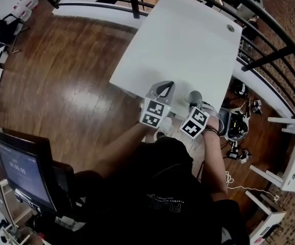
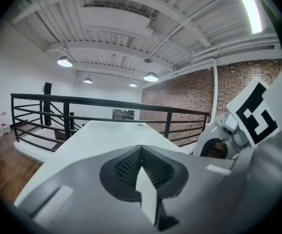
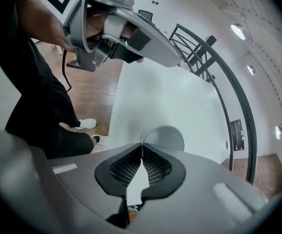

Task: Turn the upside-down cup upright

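At the desk's (image 1: pixel 188 40) near edge, twd its right corner, the cup (image 3: pixel 164 136) is held pinched by its thin wall in the right gripper (image 3: pixel 141 146), which is pointed steeply down. The left gripper (image 2: pixel 141 149) is clenched on nothing, just beside it. Risk: w/ so little bite, the cup could be twisted out, or tipped off the edge if let go before it's seated flat.

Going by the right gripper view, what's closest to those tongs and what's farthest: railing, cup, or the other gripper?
1. Cup, pinched at the tongs' tips.
2. Left gripper, upper left, alongside.
3. Railing, right, beyond the table.
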